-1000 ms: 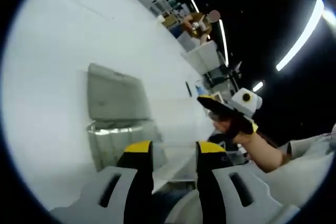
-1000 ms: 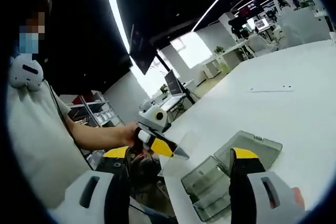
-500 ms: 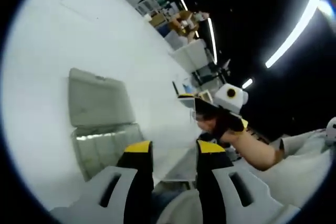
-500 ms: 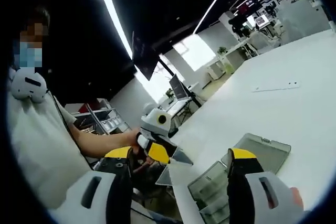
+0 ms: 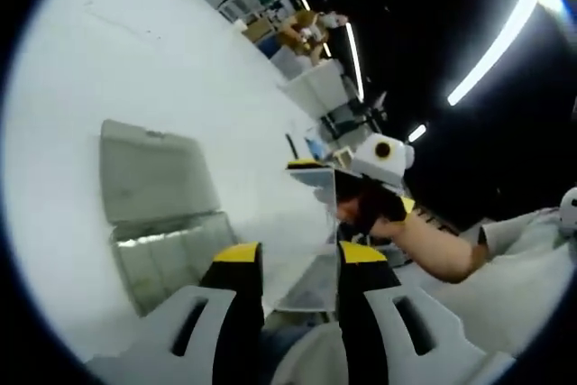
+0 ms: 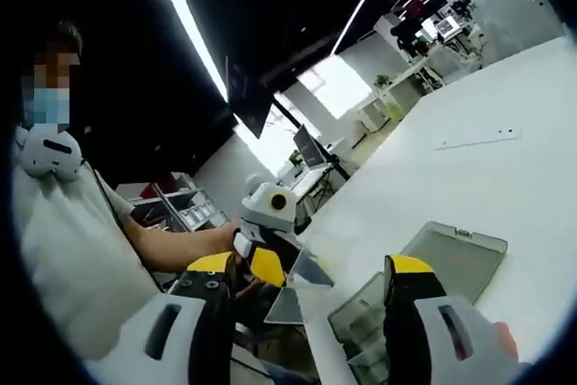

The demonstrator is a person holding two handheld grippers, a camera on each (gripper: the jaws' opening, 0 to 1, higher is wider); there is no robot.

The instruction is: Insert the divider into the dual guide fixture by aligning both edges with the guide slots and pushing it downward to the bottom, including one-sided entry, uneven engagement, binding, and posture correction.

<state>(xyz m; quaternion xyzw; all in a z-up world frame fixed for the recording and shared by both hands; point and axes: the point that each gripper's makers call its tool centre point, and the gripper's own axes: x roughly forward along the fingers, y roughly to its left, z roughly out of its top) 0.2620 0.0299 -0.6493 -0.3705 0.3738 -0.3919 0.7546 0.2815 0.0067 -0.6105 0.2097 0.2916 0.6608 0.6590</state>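
The white table [image 5: 135,69] runs out past the edge of both views, so its full extent cannot be told; in the right gripper view it [image 6: 505,187] carries a thin pale strip [image 6: 478,139] far off, too small to identify. A person in a light shirt [image 6: 63,250] stands at the table's near edge, cut off on the left. The room behind is dim under a black ceiling with long light strips [image 5: 496,42]; desks and screens [image 6: 442,26] sit far back, and whatever is on the screens is too small to read.

A clear box [image 5: 158,241] lies on the table with its lid [image 5: 149,173] open flat behind it. Its inner slots blur together (no guide can be picked out). In the right gripper view the box [image 6: 361,322] is partly hidden by that gripper's jaw.

The divider [image 5: 315,268], a clear sheet, is in the air off the table's edge, apart from the box, and its outline is hard to trace. It stands in the narrow gap of the left gripper [image 5: 299,254], close by one jaw; whether it is pinched there I cannot tell. In the right gripper view it [image 6: 309,271] juts from the left gripper [image 6: 261,257].

The right gripper [image 5: 311,169], held in a hand [image 5: 370,209], sits at the sheet's top corner. Seen from its own camera, the right gripper [image 6: 311,265] has its jaws wide, with nothing between them.
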